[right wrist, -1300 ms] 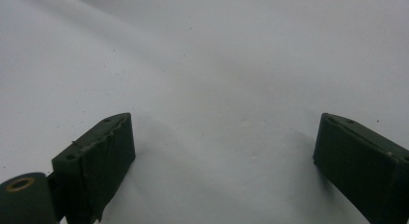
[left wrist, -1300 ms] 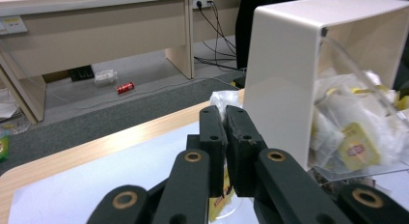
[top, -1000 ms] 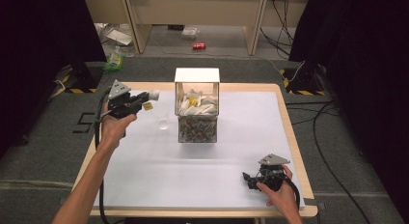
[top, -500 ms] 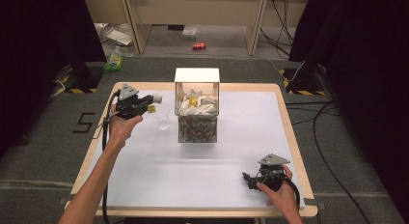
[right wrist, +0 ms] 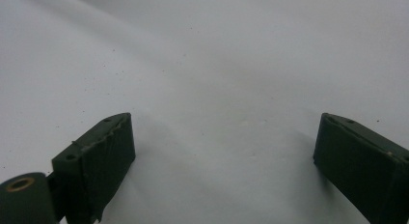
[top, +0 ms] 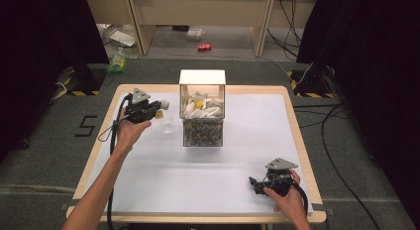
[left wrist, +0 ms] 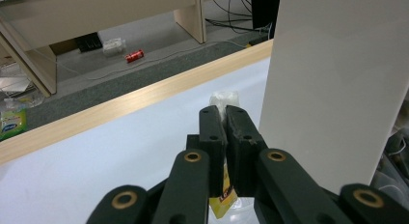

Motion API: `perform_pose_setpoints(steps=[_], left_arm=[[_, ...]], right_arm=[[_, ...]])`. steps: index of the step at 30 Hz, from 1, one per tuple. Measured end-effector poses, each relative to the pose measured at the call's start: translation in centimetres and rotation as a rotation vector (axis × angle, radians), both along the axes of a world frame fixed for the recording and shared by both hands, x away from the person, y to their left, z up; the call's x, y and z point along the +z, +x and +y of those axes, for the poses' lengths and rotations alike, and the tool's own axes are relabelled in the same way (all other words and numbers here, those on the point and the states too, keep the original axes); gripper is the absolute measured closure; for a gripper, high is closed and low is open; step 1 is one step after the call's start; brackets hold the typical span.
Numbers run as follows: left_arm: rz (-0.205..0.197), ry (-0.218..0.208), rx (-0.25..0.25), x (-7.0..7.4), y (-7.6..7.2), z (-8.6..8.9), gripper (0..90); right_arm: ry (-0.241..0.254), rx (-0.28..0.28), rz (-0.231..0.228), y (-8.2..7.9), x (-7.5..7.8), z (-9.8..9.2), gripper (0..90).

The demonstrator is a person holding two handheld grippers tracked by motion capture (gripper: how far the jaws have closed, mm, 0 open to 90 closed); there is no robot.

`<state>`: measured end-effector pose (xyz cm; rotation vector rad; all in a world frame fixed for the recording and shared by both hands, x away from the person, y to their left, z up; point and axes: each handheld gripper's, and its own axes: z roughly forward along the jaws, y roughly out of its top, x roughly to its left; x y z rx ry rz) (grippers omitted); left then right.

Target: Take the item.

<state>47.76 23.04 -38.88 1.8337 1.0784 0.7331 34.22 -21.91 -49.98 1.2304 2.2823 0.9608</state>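
One tea bag (left wrist: 224, 99) sits pinched in your left gripper (left wrist: 225, 119), jaws clamped on it, its yellow tag (left wrist: 223, 202) dangling over the small clear cup (top: 168, 126) just left of the clear box (top: 202, 122); release off-centre and the bag could miss or tip the light cup; the box holds white sachets above darker packets; your right gripper (right wrist: 224, 151) rests on the table (top: 148, 190), jaws wide apart and empty.

A high camera looks forward and down over the whole counter (top: 148, 190). The left claw (left wrist: 225, 119) camera sits close beside the clear box (top: 202, 113), which both views share.
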Motion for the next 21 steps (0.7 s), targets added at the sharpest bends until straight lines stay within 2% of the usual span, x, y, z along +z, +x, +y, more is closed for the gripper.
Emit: perform_pose_setpoints(steps=[15,21], left_arm=[[0.044,0.061,-0.014,-0.78,0.39,-0.82,85.2],[0.066,0.068,-0.013,-1.01,0.57,-0.93,85.1]], right_arm=[[0.0,0.0,0.0,0.0,0.0,0.0,8.0],[0.0,0.001,0.001,0.0,0.0,0.0,8.0]])
